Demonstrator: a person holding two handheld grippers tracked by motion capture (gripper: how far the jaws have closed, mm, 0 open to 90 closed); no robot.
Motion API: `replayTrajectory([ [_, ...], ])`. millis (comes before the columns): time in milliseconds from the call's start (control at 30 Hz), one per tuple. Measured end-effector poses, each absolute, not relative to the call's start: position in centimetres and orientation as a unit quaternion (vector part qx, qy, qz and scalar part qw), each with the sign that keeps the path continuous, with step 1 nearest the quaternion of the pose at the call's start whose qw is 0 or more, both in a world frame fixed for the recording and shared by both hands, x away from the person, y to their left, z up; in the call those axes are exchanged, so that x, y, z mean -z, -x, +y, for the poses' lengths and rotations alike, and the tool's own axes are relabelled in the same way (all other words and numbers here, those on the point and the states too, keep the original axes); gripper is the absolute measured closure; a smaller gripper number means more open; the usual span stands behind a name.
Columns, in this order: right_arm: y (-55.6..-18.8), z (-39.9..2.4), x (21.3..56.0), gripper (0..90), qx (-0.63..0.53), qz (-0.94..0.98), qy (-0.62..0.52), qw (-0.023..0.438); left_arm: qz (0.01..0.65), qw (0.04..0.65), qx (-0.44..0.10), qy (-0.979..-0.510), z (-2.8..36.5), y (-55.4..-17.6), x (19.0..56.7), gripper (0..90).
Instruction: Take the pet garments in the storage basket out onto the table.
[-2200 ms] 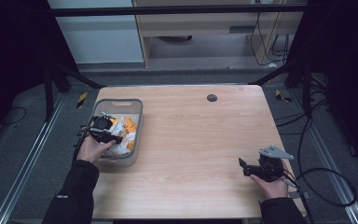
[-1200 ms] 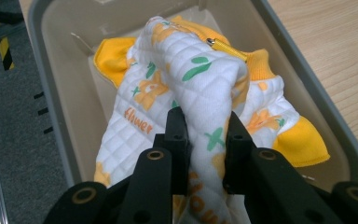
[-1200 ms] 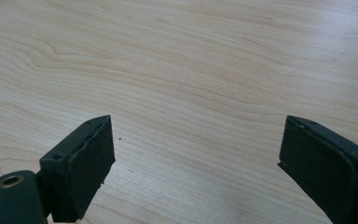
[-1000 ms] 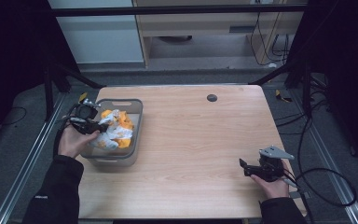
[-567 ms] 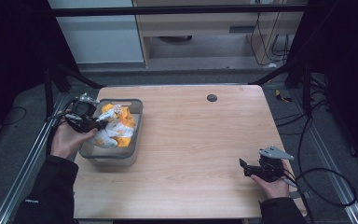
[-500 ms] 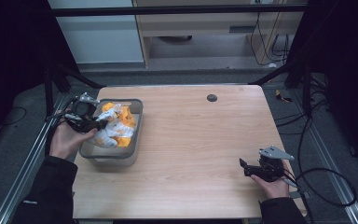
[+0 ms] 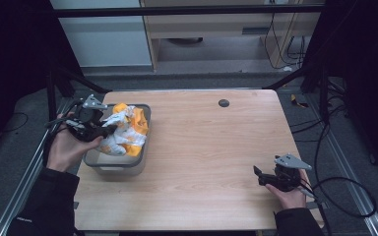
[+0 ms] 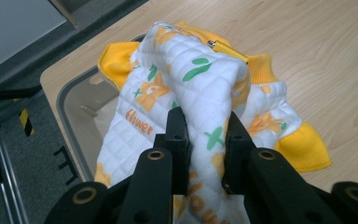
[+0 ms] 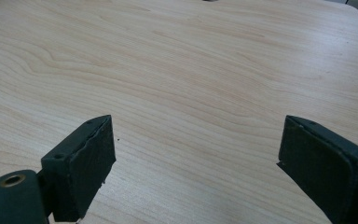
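A white quilted garment [image 7: 123, 130] with orange and green prints and yellow trim is lifted partly out of a grey bin [image 7: 113, 164] at the table's left side. My left gripper [image 7: 106, 132] is shut on a fold of that garment [image 8: 205, 107], which bulges up between the jaws; the bin [image 8: 74, 112] lies below. My right gripper [image 7: 257, 174] rests low at the table's front right, held by a hand. In the right gripper view its jaws stand wide open over bare wood, right gripper [image 9: 196, 154].
The wooden table [image 7: 211, 147] has a small dark round hole [image 7: 223, 103] near its far edge. A metal frame rail [image 7: 24, 182] runs along the left of the table. Cables [image 7: 344, 196] trail on the floor at the right.
My left gripper has moved from over the bin to its far left edge, pulling the garment up and leftward. The right gripper has stayed still.
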State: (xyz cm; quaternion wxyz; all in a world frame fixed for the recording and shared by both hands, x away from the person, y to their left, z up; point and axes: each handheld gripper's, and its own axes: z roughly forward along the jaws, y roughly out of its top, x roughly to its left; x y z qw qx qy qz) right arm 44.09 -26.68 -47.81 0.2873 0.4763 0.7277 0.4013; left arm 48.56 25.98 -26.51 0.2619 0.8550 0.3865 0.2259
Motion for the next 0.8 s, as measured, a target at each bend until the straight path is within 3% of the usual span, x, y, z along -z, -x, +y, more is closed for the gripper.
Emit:
replayTrajectory([
  [800, -44.0, -26.9, 47.7, 11.1, -0.397, 0.724, -0.475, 0.306, 0.305, 0.284, -0.205, -0.886, 20.2, -46.8, 25.6, 76.8],
])
